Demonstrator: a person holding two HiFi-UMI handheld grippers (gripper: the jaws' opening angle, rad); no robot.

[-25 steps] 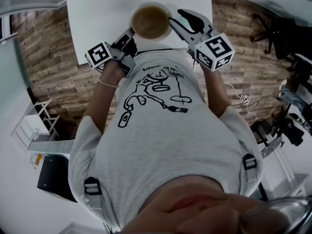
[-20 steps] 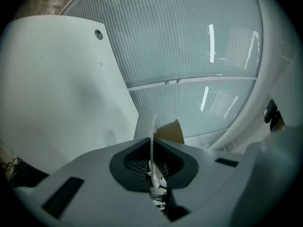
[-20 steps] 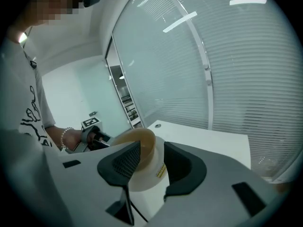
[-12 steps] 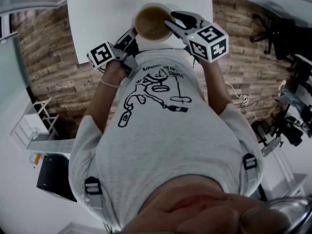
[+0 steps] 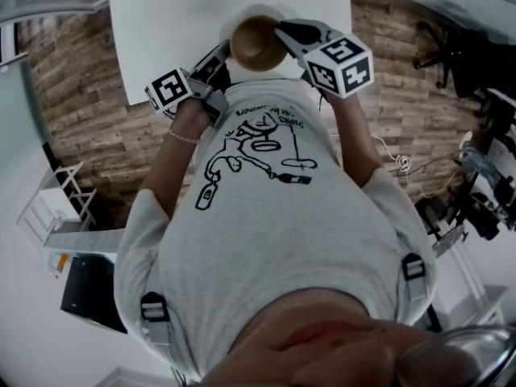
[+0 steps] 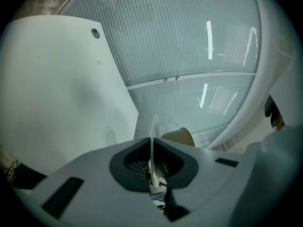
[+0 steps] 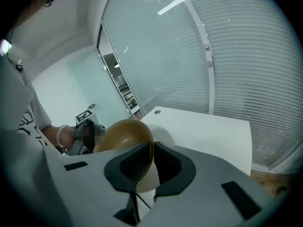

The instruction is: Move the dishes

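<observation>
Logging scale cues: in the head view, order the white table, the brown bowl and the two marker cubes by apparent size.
1. white table
2. brown bowl and right marker cube: about alike, not ranked
3. left marker cube: looks smaller than the right one, which may simply be nearer the camera

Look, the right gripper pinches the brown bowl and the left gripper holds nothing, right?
The right gripper does pinch the brown bowl, but the left gripper isn't empty: the left gripper view shows it shut on a thin white plate.
</observation>
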